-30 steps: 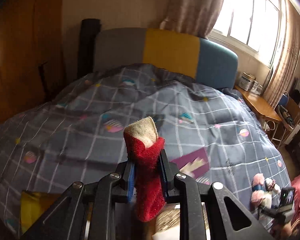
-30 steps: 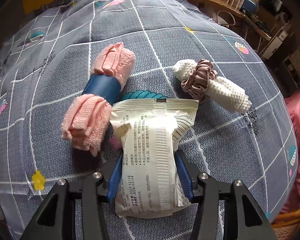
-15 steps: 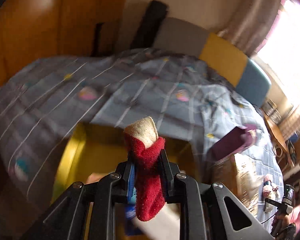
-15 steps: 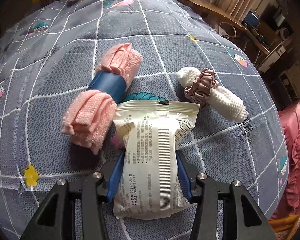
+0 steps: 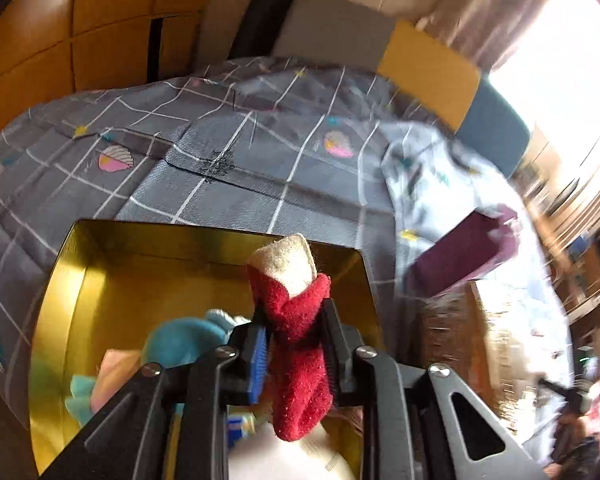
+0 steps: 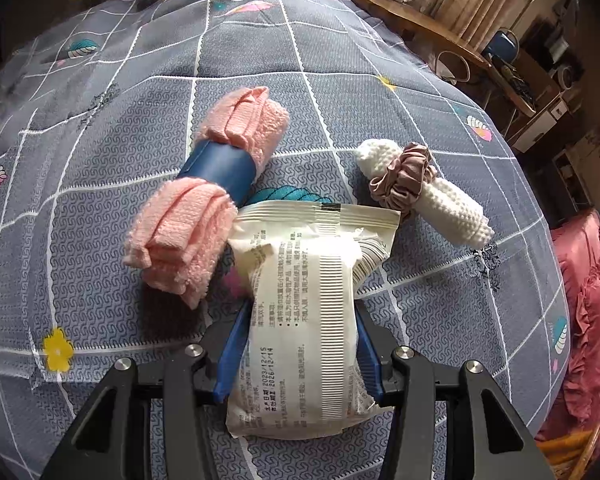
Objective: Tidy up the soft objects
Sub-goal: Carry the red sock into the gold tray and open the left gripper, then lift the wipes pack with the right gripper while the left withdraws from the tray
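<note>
My left gripper [image 5: 294,344] is shut on a rolled red cloth with a beige core [image 5: 296,320] and holds it over a gold box [image 5: 80,280] on the bed. The box holds a blue soft toy [image 5: 180,340], a pink soft item [image 5: 112,376] and a white packet [image 5: 300,456]. My right gripper [image 6: 300,348] is shut on a white tissue packet [image 6: 308,308], held just above the bed. A pink towel roll with a blue band [image 6: 212,196] lies left of it. A white knitted roll with a mauve scrunchie [image 6: 420,192] lies to its right.
A grey checked quilt [image 6: 100,140] covers the bed. A purple box [image 5: 464,256] and a brown carton [image 5: 452,344] sit right of the gold box. A headboard [image 5: 420,60], wooden wall panels and a wooden shelf [image 6: 420,20] surround the bed. Red fabric [image 6: 588,320] lies beyond its right edge.
My left gripper has swung left and down with the red cloth, from facing the headboard to hovering over the gold box. My right gripper, holding the packet, has risen and drawn back slightly.
</note>
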The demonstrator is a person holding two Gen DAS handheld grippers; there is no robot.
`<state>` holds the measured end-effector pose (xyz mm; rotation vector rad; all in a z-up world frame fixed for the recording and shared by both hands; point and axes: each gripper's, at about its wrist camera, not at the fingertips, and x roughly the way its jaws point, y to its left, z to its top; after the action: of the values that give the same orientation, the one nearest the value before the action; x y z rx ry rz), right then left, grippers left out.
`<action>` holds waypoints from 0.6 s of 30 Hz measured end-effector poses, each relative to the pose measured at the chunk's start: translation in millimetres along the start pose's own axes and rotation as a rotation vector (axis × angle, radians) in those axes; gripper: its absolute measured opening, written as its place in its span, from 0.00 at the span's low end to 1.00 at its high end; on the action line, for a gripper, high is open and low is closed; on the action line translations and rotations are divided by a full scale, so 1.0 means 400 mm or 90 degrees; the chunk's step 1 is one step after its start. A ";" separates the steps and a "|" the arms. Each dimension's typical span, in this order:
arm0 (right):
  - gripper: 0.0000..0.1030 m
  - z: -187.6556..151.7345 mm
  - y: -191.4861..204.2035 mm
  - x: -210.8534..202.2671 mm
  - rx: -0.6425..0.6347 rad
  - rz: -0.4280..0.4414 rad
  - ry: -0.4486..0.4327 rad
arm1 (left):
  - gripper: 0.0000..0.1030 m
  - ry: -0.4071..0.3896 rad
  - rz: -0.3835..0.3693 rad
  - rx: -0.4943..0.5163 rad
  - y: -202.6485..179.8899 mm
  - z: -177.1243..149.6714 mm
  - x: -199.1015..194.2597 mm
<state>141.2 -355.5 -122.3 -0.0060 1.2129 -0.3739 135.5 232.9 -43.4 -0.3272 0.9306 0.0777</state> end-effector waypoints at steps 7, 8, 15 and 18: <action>0.49 0.005 -0.004 0.003 -0.002 0.001 -0.001 | 0.39 0.004 0.029 -0.035 0.010 -0.026 -0.004; 0.49 0.006 -0.004 0.002 -0.003 0.000 -0.002 | 0.39 -0.001 0.029 -0.037 0.010 -0.035 -0.015; 0.48 0.009 -0.004 0.002 -0.008 -0.002 -0.004 | 0.39 -0.043 0.034 0.002 -0.032 -0.102 -0.092; 0.48 0.009 -0.005 0.000 -0.009 -0.002 -0.005 | 0.39 -0.053 0.039 0.030 -0.062 -0.128 -0.113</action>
<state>144.1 -358.2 -120.7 -0.0219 1.2075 -0.3674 73.8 196.8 -29.4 -0.2505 0.8594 0.1250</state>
